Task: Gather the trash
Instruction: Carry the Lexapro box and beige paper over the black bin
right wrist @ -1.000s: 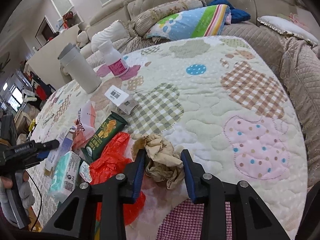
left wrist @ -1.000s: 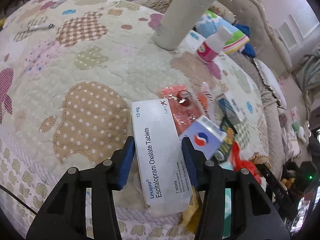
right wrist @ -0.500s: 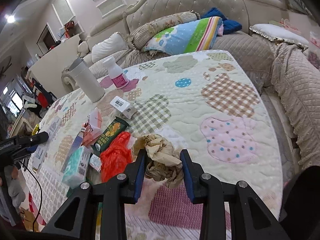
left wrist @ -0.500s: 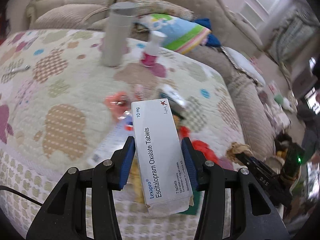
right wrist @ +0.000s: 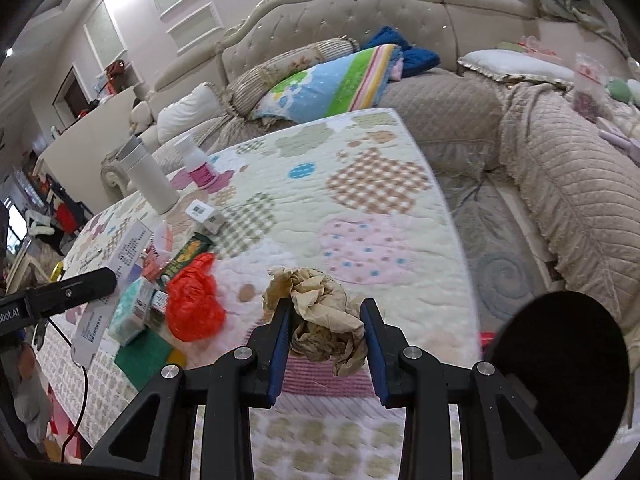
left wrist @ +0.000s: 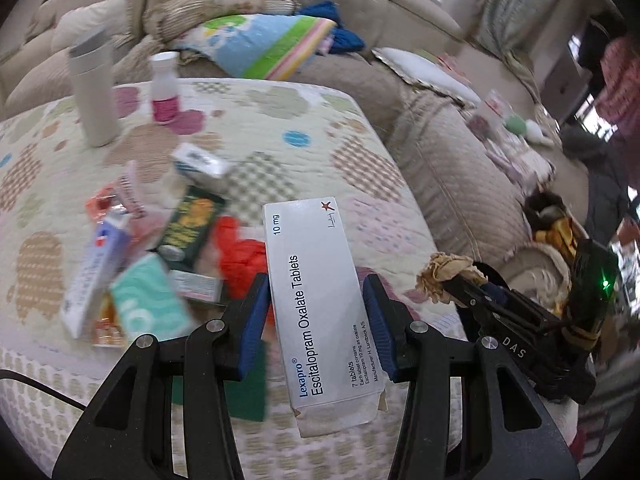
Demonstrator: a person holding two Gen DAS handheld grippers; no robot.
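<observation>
Trash fills both claws: the left claw clamps a white tablet box; the right claw pinches crumpled brown paper above the quilted tabletop

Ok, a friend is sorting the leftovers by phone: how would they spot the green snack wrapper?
On the quilted table, look at the litter pile near its left edge. The green wrapper lies flat between the small white carton and the red bag; it is the only dark green pack with yellow print.
</observation>
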